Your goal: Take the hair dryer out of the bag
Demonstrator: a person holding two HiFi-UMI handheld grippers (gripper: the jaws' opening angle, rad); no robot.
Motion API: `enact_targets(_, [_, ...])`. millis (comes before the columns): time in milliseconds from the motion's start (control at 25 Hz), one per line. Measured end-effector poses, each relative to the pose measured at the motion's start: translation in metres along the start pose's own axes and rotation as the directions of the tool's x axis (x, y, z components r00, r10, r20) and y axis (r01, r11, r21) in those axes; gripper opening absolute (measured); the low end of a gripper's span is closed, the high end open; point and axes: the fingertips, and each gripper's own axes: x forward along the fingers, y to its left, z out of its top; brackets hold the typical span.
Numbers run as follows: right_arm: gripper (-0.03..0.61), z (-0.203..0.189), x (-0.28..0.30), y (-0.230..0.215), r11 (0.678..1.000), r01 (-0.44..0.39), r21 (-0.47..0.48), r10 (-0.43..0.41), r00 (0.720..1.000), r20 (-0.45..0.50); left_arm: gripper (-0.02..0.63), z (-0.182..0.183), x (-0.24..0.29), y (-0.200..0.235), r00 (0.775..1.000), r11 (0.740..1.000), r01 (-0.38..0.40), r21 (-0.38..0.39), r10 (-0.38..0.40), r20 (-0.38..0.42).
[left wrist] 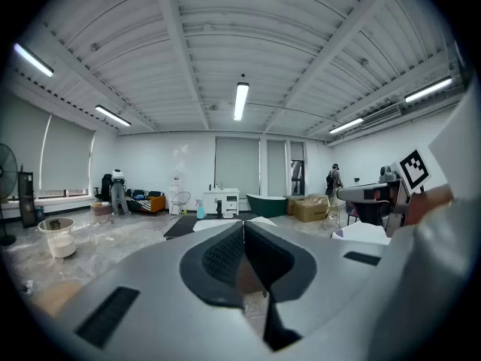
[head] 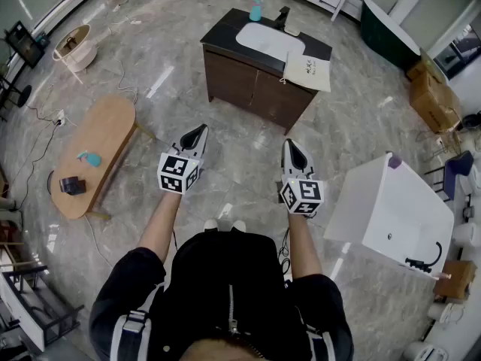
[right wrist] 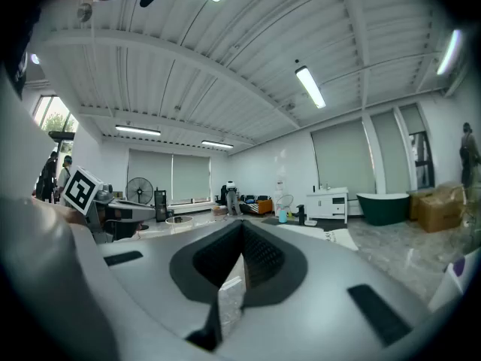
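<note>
Grippers fill both of the person's hands, held out side by side over the grey marble floor [head: 240,160]. The left gripper [head: 198,131] has its claw closed tight. Its two dark pads [left wrist: 222,256] press together and nothing sits between them. The right gripper [head: 292,144] looks the same, with its claw squeezed closed and nothing in it. Both point toward a dark brown cabinet [head: 248,85] that stands well apart from them, farther along the floor. A white sink [head: 269,42] is set in the middle of the cabinet top. A black tap [head: 282,15] and a small blue bottle [head: 256,10] stand at the back edge. The white bag [head: 308,70] lies flat at the right end of the cabinet top, and its front corner hangs a little over the edge. The hair dryer itself cannot be seen in any view. Neither gripper touches the bag. A long wooden table [head: 105,138] stands off to the left, and a big white tub [head: 391,201] sits near the right gripper's side.
</note>
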Motion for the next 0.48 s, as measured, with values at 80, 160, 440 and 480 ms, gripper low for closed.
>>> enact_targets(80, [0.008,-0.0006,-0.0023,-0.0009,1.000,0.005,0.006,-0.005,1.000,0.002,0.024,0.0008,-0.0010,-0.0023,1.000,1.000,0.004,0.002,-0.004,0.003])
enact_targets(160, [0.008,-0.0011,-0.0039,-0.0017,1.000,0.010,0.013,-0.010,1.000,0.006,0.025,0.0006,-0.0014,-0.0039,1.000,1.000,0.008,0.005,-0.008,0.003])
enact_targets(440, [0.009,-0.0050,-0.0049,-0.0058,0.999,0.023,0.028,-0.023,1.000,0.005,0.026,0.0024,-0.0003,-0.0046,1.000,1.000,0.017,0.000,-0.017,0.013])
enact_targets(480, [0.008,-0.0053,-0.0051,-0.0070,0.999,0.027,0.030,-0.027,1.000,0.007,0.026,0.0034,-0.0003,-0.0048,1.000,1.000,0.018,0.001,-0.018,0.017])
